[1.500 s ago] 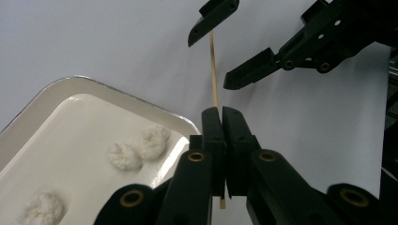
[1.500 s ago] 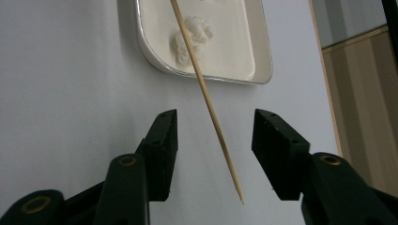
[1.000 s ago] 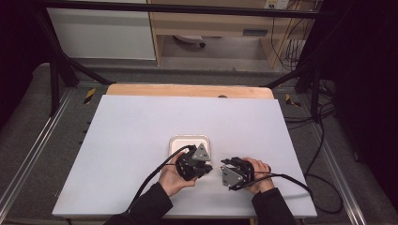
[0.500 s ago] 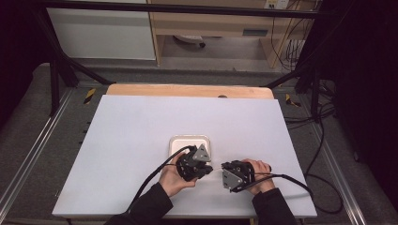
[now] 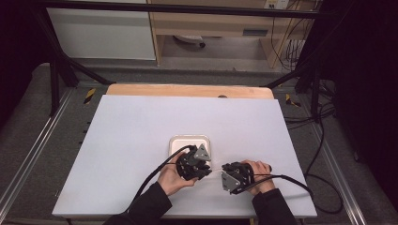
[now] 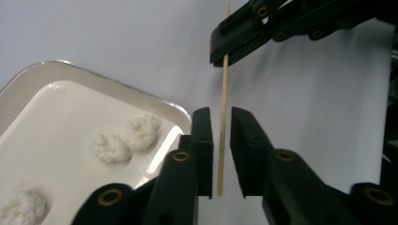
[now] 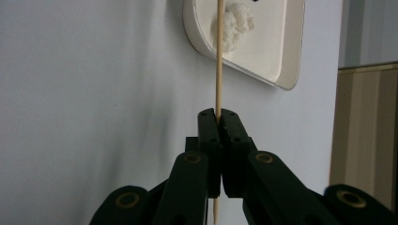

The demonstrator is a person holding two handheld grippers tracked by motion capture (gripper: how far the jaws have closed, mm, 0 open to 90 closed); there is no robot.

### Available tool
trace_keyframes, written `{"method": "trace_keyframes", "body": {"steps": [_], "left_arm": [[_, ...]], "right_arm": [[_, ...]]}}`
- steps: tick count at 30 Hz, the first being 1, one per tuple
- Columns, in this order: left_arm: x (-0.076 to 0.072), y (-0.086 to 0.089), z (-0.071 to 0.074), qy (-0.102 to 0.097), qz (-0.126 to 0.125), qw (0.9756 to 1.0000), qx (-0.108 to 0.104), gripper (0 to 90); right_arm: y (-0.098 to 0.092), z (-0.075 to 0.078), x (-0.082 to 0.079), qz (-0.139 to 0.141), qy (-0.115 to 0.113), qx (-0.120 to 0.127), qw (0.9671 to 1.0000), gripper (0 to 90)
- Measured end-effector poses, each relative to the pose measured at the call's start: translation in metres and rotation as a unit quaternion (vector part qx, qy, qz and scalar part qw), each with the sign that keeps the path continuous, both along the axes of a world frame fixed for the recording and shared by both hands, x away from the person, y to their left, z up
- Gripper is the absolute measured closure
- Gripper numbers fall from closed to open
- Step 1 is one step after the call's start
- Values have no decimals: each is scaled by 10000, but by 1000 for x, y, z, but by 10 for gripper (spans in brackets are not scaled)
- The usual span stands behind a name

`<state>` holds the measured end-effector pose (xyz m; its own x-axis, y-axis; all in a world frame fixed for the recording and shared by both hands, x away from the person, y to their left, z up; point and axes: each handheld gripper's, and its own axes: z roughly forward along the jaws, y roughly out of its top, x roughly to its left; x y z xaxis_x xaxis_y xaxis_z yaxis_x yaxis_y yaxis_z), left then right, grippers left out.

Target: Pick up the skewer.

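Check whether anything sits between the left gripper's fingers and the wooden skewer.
Nothing visible does. The skewer stands in the gap between the left gripper fingers, which have just been opening, with bare space on both sides. The right gripper clamps it.

In my left gripper view the skewer (image 6: pixel 224 93) runs off the top edge, so its far tip is lost, and my own jaws cover the tray's (image 6: pixel 28 75) near corner. One white lump (image 6: pixel 21 207) is cut by the bottom edge. In my right gripper view the skewer's lower end passes behind my jaws. From the high view the skewer is too thin to make out between my hands.
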<state>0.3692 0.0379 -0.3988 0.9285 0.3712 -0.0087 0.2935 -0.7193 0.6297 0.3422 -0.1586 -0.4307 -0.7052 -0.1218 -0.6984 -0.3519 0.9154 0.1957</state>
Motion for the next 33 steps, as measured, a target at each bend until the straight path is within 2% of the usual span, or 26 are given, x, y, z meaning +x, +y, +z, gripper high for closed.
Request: {"method": "trace_keyframes", "body": {"steps": [6,7,12,14,16,25,33], "left_arm": [[1,-2,-1,116,-38,9992,379,723],[1,-3,0,107,-81,9986,512,723],[0,-9,0,122,-172,9959,875,793],[1,-10,0,132,-197,9954,932,836],[1,-10,-1,143,-202,9950,965,857],[1,-18,-2,152,-272,9936,1083,859],[-1,-22,-4,112,-271,9924,1196,887]], "right_arm": [[2,0,0,6,-48,-144,9999,890],[3,0,0,-1,-56,-163,9999,889],[7,2,-1,16,-88,-207,9997,890],[8,3,-1,85,-106,-263,9996,890],[8,2,-2,40,-94,-311,9995,889],[9,1,-2,154,-117,-438,9989,889],[8,2,-5,108,-124,-430,9989,888]]}}
